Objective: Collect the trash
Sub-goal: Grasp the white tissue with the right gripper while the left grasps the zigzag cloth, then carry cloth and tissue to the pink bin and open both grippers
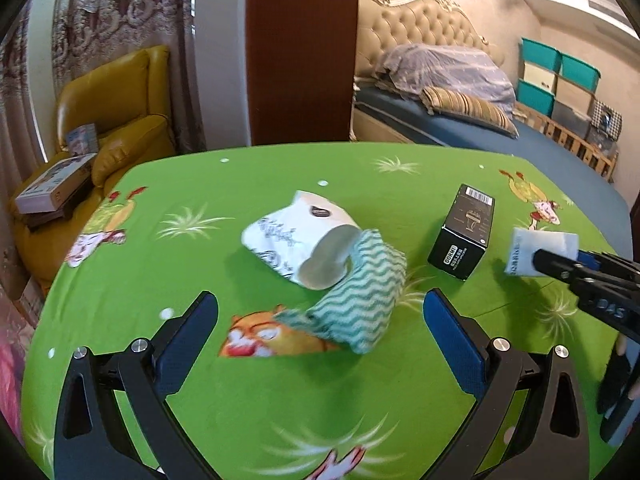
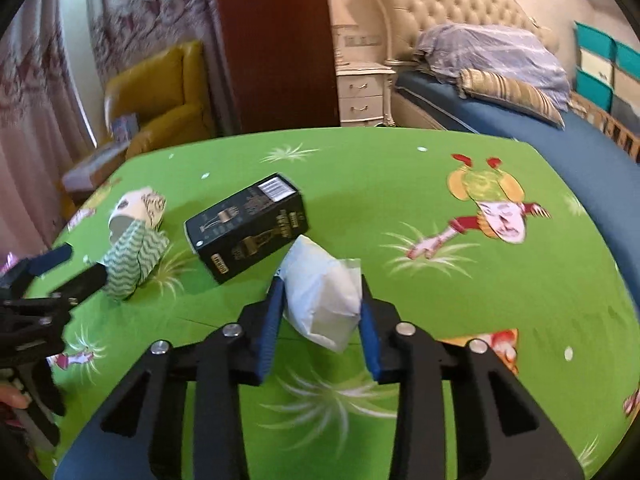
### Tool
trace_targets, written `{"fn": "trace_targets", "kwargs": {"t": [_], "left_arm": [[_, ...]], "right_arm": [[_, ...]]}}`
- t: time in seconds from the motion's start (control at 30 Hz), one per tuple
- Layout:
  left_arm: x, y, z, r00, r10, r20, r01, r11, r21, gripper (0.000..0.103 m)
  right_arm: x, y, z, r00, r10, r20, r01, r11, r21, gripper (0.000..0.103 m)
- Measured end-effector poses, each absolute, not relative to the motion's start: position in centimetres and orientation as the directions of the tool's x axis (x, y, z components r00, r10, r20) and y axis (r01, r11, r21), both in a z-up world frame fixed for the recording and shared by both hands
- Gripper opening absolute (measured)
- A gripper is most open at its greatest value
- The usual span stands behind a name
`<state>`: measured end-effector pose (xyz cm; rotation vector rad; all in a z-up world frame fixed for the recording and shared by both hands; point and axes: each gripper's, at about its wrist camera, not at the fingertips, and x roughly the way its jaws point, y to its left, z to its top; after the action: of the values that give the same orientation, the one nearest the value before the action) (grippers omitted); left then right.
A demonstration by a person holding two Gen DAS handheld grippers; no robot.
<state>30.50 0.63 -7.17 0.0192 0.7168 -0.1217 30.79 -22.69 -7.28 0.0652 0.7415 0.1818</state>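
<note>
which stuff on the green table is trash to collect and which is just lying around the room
Trash for the job: white packet clamped in the right gripper; green zigzag cloth between the open left gripper fingers; white printed wrapper; black box.

Just lying about: yellow armchair, books, bed, teal storage bins.

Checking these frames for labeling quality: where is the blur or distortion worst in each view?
Left wrist view: the wavy-striped cloth and cloth-covered table are slightly smeared; fisheye bends the table edge. Right wrist view: curtain and yellow armchair are motion-blurred; the white packet between the right gripper's fingers stays fairly sharp.
</note>
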Motion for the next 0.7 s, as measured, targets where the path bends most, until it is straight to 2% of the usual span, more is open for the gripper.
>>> {"fn": "trace_targets", "kwargs": {"t": [0.07, 0.1, 0.17, 0.23, 0.33, 0.7], "left_arm": [[31.3, 0.3, -7.3, 0.734, -0.106, -0.671, 0.122, 0.992, -0.023, 0.096], [31.6, 0.2, -7.4, 0.727, -0.109, -0.678, 0.126, 0.992, -0.023, 0.09], [32.1, -0.3, -7.7, 0.702, -0.135, -0.699, 0.16, 0.987, -0.03, 0.07], [32.1, -0.7, -8.0, 0.682, -0.168, -0.712, 0.201, 0.979, -0.038, 0.042], [31.0, -0.9, -7.6, 0.7, -0.17, -0.693, 0.214, 0.977, -0.023, 0.035], [23.7, -0.7, -5.5, 0.783, -0.196, -0.59, 0.205, 0.977, -0.053, 0.034]], "right_arm": [[30.5, -23.3, -7.4, 0.723, 0.203, -0.66, -0.139, 0.979, 0.149, 0.03], [30.3, -23.4, -7.3, 0.728, 0.206, -0.654, -0.136, 0.978, 0.156, 0.03], [29.9, -23.6, -7.2, 0.733, 0.211, -0.646, -0.136, 0.977, 0.165, 0.029], [29.5, -23.7, -7.2, 0.735, 0.222, -0.641, -0.141, 0.974, 0.175, 0.029], [28.6, -23.8, -7.2, 0.735, 0.233, -0.637, -0.148, 0.971, 0.185, 0.029], [23.1, -23.3, -6.1, 0.767, 0.252, -0.591, -0.183, 0.967, 0.175, 0.029]]}}
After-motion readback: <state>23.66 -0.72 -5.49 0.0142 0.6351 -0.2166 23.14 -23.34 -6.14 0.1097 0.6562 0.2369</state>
